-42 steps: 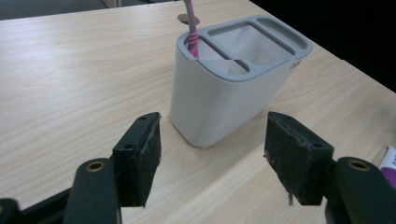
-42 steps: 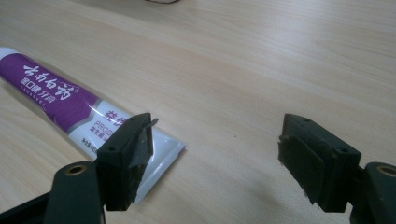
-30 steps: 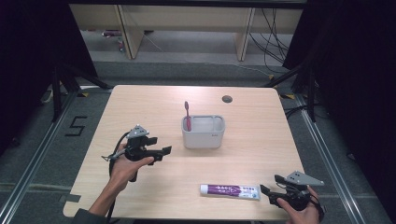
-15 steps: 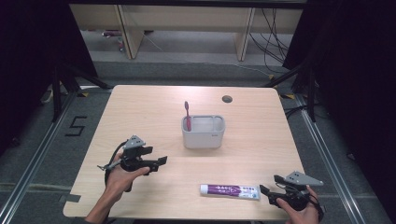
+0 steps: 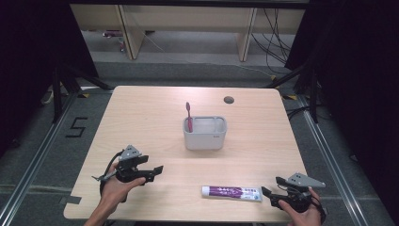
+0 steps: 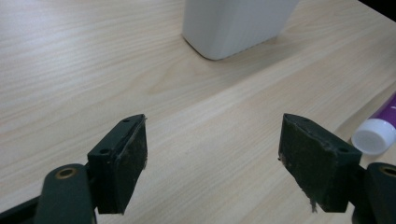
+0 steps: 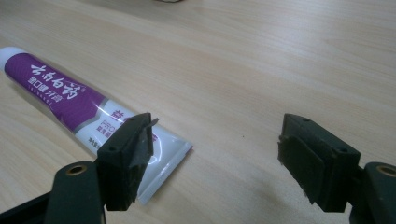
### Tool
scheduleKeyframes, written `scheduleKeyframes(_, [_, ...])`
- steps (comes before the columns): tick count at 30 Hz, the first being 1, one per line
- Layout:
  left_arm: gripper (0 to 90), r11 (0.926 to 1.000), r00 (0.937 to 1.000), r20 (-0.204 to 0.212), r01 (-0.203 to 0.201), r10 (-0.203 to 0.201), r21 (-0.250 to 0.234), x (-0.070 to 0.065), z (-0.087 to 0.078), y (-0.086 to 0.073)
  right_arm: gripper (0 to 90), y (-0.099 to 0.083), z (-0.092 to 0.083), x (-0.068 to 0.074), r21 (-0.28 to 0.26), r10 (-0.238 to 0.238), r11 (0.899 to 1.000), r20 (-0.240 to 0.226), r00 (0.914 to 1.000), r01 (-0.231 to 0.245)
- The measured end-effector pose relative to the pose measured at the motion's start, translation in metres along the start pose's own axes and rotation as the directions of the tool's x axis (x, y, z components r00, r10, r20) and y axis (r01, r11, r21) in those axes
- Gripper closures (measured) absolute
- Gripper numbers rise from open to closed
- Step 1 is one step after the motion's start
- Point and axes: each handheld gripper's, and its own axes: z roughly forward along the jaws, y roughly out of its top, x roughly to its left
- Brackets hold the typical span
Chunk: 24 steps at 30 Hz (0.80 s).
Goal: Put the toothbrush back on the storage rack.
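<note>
Toothpaste tube (image 5: pixel 231 193) lies flat on the tabletop (image 5: pixel 155 113) near the front edge, white w/ purple label, cap end pointing to the person's left, crimped end toward the right gripper (image 5: pixel 272 187). In the right gripper view the tube (image 7: pixel 88 112) runs diagonally from upper left to just behind the left jaw; its flat end sits beside that jaw, not between the two. Right jaws stand wide apart w/ bare wood between them, nothing held. Right hand (image 5: pixel 301 209) holds this gripper at the front right corner of the tabletop, jaws aimed at the tube's crimped end, close but apart from it.

Left gripper (image 5: pixel 157 170) is at the front left, held by the left hand (image 5: pixel 117 186), jaws pointing right across the tabletop. In the left gripper view (image 6: pixel 212 158) the jaws are also wide apart, empty, wood grain between them. The tube's white cap (image 6: pixel 373 135) shows at the right edge there, beside the right-hand jaw.

White holder (image 5: pixel 204 133) sits mid-tabletop, well apart from both grippers and behind the tube. Its lower front corner (image 6: pixel 233 25) appears at the top of the left gripper view. Red toothbrush (image 5: pixel 188 115) stands upright in the holder's left compartment, head up. Round dark grommet hole (image 5: pixel 229 100) lies near the far edge, right of centre.
</note>
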Motion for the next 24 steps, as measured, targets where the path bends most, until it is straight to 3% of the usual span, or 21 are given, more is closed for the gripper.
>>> scheduleKeyframes(2, [23.3, 0.9993, 0.9996, 0.008, -0.027, 0.027, 0.026, 0.002, -0.002, -0.005, 26.9, 0.000, -0.001, 0.000, -0.005, 0.001, 1.000, 0.004, 1.0000, -0.001])
scheduleKeyframes(3, [23.3, 0.9993, 0.9996, 0.008, -0.027, 0.027, 0.026, 0.002, -0.002, -0.005, 26.9, 0.000, -0.001, 0.000, -0.005, 0.001, 1.000, 0.004, 1.0000, -0.001])
scheduleKeyframes(4, [23.3, 0.9999, 1.0000, 0.006, -0.001, 0.001, 0.012, 0.000, -0.002, -0.007, 26.9, 0.000, -0.001, 0.000, -0.006, 0.001, 1.000, 0.004, 1.0000, -0.001])
scheduleKeyframes(6, [23.3, 0.9999, 1.0000, 0.003, -0.004, 0.004, 0.014, 0.000, -0.002, -0.011, 26.9, 0.000, 0.000, -0.001, -0.005, -0.006, 1.000, 0.005, 1.0000, 0.006])
scheduleKeyframes(7, [23.3, 0.9988, 0.9997, 0.004, -0.026, 0.025, 0.042, 0.001, -0.004, -0.013, 26.9, 0.000, 0.000, -0.001, 0.001, 0.002, 1.000, -0.002, 1.0000, -0.002])
scheduleKeyframes(10, [23.3, 0.9997, 1.0000, -0.004, -0.003, 0.003, 0.025, -0.001, -0.004, -0.016, 26.9, 0.000, 0.000, -0.001, -0.002, -0.002, 1.000, -0.002, 1.0000, 0.002])
scheduleKeyframes(11, [23.3, 0.9980, 0.9993, -0.006, -0.037, 0.038, 0.050, 0.000, -0.007, -0.017, 26.9, 0.000, 0.000, -0.001, -0.006, -0.001, 1.000, -0.001, 1.0000, 0.001])
scheduleKeyframes(15, [23.4, 0.9993, 0.9998, -0.013, -0.018, 0.018, 0.033, -0.003, -0.009, -0.022, 26.9, 0.000, -0.001, 0.000, -0.001, 0.009, 1.000, -0.008, 0.9999, -0.009])
scheduleKeyframes(18, [23.4, 0.9977, 0.9988, -0.011, -0.046, 0.047, 0.050, -0.004, -0.014, -0.027, 27.0, 0.000, 0.000, 0.000, -0.001, 0.003, 1.000, -0.003, 1.0000, -0.003])
scheduleKeyframes(24, [23.3, 0.9978, 0.9989, -0.017, -0.044, 0.045, 0.050, -0.007, -0.019, -0.032, 26.9, 0.000, 0.000, 0.001, -0.003, 0.006, 1.000, -0.001, 1.0000, -0.006])
